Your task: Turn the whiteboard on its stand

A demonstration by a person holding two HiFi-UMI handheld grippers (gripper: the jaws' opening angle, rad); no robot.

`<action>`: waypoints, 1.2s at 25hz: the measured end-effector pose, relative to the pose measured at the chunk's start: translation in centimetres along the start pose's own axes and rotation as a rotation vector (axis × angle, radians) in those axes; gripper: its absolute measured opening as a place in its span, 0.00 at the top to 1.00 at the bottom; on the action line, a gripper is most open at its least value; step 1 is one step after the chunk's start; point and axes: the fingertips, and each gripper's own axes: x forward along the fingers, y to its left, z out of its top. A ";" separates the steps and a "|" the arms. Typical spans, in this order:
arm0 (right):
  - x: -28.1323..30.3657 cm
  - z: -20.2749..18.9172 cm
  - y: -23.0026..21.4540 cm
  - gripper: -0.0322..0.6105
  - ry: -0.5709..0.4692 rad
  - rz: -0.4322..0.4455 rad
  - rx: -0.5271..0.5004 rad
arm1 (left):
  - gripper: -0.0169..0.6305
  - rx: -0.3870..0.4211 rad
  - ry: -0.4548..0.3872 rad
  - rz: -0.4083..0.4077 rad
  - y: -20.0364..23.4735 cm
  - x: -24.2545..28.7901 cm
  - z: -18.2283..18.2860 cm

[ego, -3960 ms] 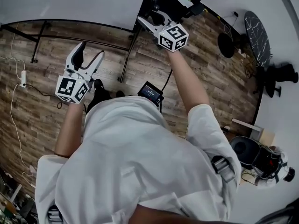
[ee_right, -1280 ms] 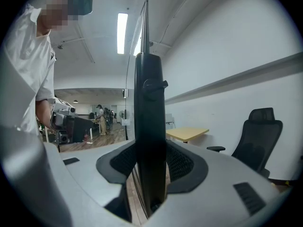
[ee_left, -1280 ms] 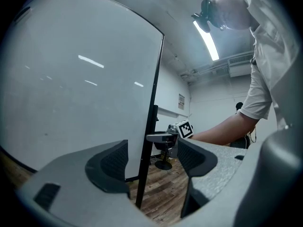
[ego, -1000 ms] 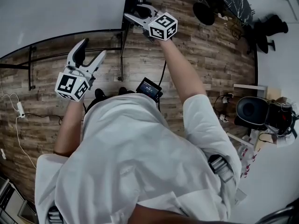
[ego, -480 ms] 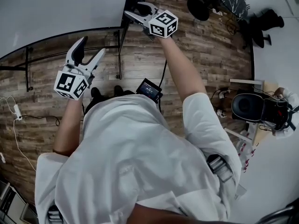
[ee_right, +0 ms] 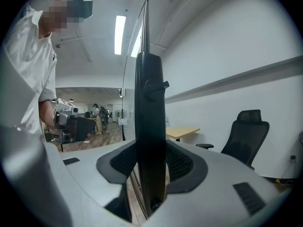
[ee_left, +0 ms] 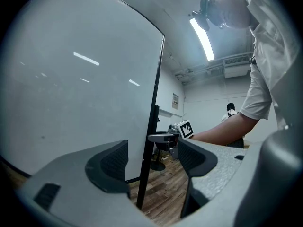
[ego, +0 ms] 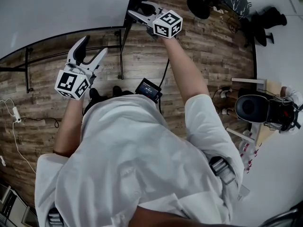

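Fingers (ee_right: 120,162) of the right gripper (ee_right: 150,162) pinch the black stand upright (ee_right: 150,103), pads pressed on both sides of it, below a small knob (ee_right: 163,84) on the post. Thin edge of the whiteboard (ee_right: 144,27) rises just above the upright, seen edge-on. In the head view the right gripper (ego: 138,11) is at the whiteboard's right end, arm stretched forward.

Fingers (ee_left: 111,162) of the left gripper (ee_left: 151,157) are spread, nothing between the pads. The whiteboard's black frame edge (ee_left: 154,117) shows in the gap but beyond the fingertips, apart from them. Whiteboard face (ee_left: 71,79) fills the left of that view. In the head view the left gripper (ego: 93,48) points at the lower rim of the whiteboard (ego: 61,8), close to it; contact cannot be told.

The whiteboard stands upright on the wood floor (ego: 208,46) at its far-left edge, black base bars (ego: 120,56) running under it. An office chair (ee_right: 246,131) stands by the wall to the right.
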 end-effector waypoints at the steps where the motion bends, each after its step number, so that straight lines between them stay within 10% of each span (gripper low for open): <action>1: -0.2 0.0 -0.2 0.68 -0.002 -0.001 0.000 | 0.45 0.000 0.000 -0.002 0.1 0.3 0.0; 30: -10.4 -1.9 -6.2 0.68 -0.028 -0.065 0.014 | 0.45 -0.004 0.049 -0.101 -5.9 8.4 -1.8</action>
